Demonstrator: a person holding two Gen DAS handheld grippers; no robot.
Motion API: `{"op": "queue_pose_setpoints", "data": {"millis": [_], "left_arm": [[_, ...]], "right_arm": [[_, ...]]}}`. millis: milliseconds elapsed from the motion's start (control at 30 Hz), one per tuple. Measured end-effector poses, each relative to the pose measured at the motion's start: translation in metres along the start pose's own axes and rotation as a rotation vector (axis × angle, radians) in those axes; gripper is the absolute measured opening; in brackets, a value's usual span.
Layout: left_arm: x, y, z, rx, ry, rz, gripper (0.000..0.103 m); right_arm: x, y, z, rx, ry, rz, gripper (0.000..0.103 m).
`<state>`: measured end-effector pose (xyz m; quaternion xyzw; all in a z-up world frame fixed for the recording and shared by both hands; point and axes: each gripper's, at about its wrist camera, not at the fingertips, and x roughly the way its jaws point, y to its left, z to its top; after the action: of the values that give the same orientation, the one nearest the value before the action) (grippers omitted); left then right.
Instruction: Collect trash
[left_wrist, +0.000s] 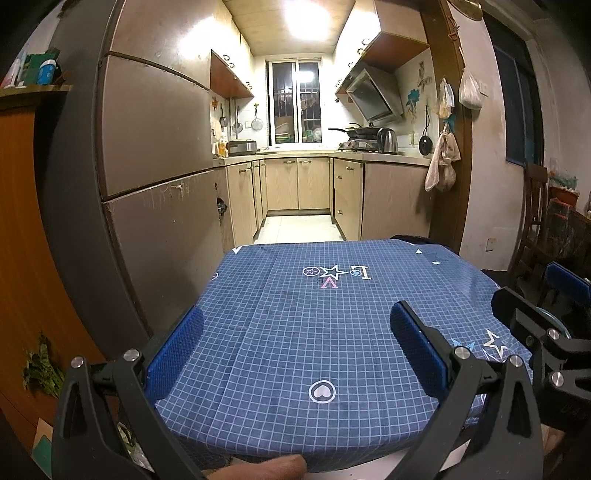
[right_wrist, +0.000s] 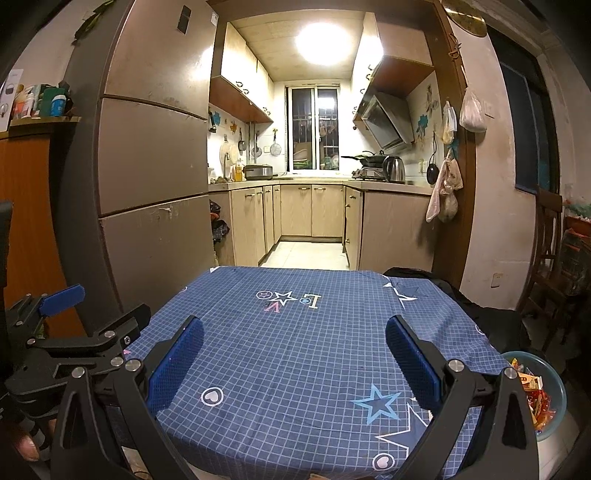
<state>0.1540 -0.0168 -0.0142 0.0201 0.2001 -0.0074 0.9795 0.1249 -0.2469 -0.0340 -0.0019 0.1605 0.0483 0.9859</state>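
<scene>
Red and orange wrappers (right_wrist: 540, 400) fill a clear bowl (right_wrist: 557, 384), the trash of the task, sitting low beyond the table's edge, just to the right of the right gripper's (right_wrist: 295, 360) right finger and partly hidden behind it. In the left wrist view the bowl shows only as a thin curved rim behind the other gripper's linkage.

Both claws are spread wide and hold nothing. The right gripper's blue pads (right_wrist: 177, 363) stand far apart above the blue checked tablecloth (right_wrist: 295, 332), with bare cloth in the gap between them; whether they touch it cannot be told. The left gripper (left_wrist: 297, 350) is likewise fully apart, its pads (left_wrist: 176, 354) hovering over the same cloth, a white heart-in-circle print lying between the fingers.

The two tools sit side by side: the right gripper appears at the right edge of the left wrist view, and the left gripper at the left edge of the right wrist view. A fingertip (left_wrist: 273, 466) shows at the bottom of the left wrist view, under the table's near rim.

Ahead of both claws the cloth carries star and letter prints near its far edge. Beyond that stands a tall brown refrigerator (right_wrist: 155, 155) to the left, and a lit kitchen with pale cabinets (right_wrist: 295, 210), a kettle (right_wrist: 394, 169) and a barred window (right_wrist: 313, 127) straight ahead. Bags (right_wrist: 472, 110) hang on the door frame to the right.
</scene>
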Motion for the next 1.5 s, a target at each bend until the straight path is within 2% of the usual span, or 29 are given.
{"op": "queue_pose_setpoints", "data": {"millis": [400,633,1133,1500], "left_arm": [[0.001,0.006,-0.001,-0.001,0.005,-0.005,0.098],[0.003,0.009,-0.001,-0.016,0.005,0.013,0.098],[0.005,0.015,-0.002,-0.026,0.01,0.037,0.098],[0.004,0.016,-0.002,-0.037,0.013,0.031,0.098]], "right_arm": [[0.0,0.0,0.002,-0.003,-0.005,0.008,0.098],[-0.004,-0.014,0.001,0.009,-0.036,-0.054,0.098],[-0.01,-0.052,0.002,0.058,-0.049,-0.107,0.098],[-0.015,-0.054,-0.002,0.05,-0.05,-0.071,0.098]]}}
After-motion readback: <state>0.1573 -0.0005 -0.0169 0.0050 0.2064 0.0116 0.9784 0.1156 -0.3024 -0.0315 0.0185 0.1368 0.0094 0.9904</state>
